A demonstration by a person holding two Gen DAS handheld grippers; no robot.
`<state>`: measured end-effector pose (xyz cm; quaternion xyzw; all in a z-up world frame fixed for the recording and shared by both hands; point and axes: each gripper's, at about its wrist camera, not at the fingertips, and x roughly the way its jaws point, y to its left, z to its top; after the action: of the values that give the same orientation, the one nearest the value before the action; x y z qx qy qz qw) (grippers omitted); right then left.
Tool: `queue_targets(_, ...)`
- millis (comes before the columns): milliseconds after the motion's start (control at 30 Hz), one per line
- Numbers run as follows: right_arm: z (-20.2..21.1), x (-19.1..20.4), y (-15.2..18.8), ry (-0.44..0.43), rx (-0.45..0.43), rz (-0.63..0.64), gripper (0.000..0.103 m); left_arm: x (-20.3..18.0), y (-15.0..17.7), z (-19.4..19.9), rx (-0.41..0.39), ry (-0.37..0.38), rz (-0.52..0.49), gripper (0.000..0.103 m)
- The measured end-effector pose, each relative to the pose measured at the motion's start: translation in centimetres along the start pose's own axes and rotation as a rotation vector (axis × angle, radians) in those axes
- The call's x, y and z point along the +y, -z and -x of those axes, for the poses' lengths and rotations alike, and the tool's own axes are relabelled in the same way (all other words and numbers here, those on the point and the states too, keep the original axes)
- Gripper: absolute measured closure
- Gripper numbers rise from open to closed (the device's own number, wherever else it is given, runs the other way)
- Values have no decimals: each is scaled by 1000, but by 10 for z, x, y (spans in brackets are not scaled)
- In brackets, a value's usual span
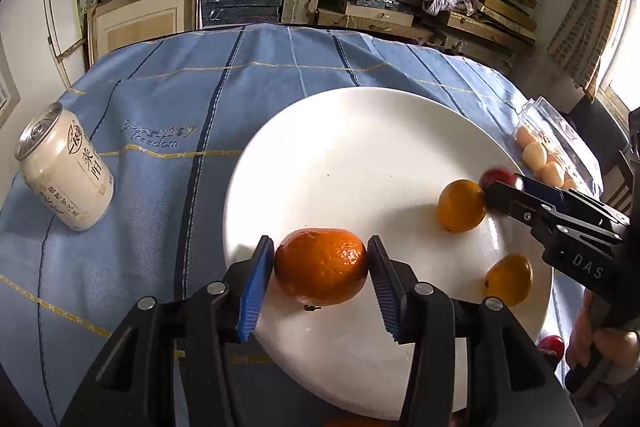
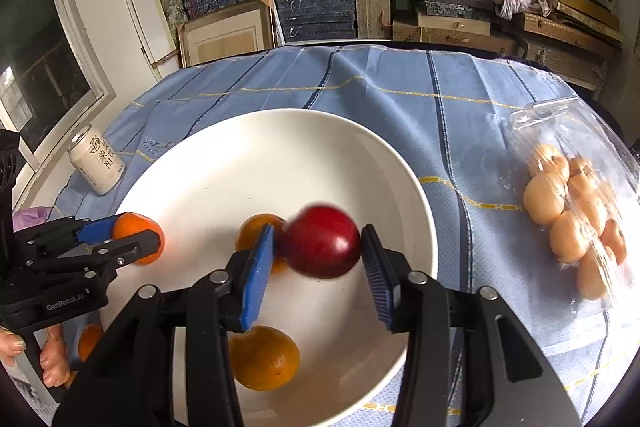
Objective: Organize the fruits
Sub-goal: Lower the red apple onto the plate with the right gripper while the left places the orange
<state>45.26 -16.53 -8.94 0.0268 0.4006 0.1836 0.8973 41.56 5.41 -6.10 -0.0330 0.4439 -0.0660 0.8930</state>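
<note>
My left gripper (image 1: 320, 267) is shut on an orange tangerine (image 1: 321, 267) over the near left part of the white plate (image 1: 340, 147). It also shows in the right wrist view (image 2: 138, 233) with the tangerine (image 2: 136, 225) at the plate's left rim. My right gripper (image 2: 318, 249) is shut on a red apple (image 2: 322, 243), blurred, above the plate (image 2: 248, 155); it enters the left wrist view (image 1: 500, 189) from the right. Two oranges lie on the plate (image 1: 462, 205) (image 1: 509, 279).
A pale drink can (image 1: 66, 173) stands on the blue cloth (image 1: 160, 99) at the left. A clear plastic box of pale round fruits (image 2: 576, 211) lies right of the plate. More fruit lies off the plate's near side (image 2: 90, 341) (image 1: 552, 343). Shelves of boxes stand behind the table.
</note>
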Motion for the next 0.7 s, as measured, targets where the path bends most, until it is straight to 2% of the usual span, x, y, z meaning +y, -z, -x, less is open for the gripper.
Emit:
queue_targets(67, 1, 0, 0, 0, 2, 0, 55, 1, 1, 2, -9, -9, 5, 43)
queue_targets(300, 32, 6, -8, -37, -73, -2, 55, 2, -3, 18, -57, -23, 4, 40)
queue_targets(467, 90, 19, -15, -96, -190, 17, 53, 6, -9, 48, -120, -13, 29, 39)
queue_targets(533, 125, 26, -13, -116, -258, 31, 47, 5, -9, 68, -162, -24, 25, 38)
queue_targets(633, 170, 35, 0, -132, -336, 57, 35, 2, 2, 101, -235, -40, 20, 29)
queue_targets(700, 189, 40, 13, -137, -354, 80, 34, 0, 14, 117, -258, -54, 14, 26)
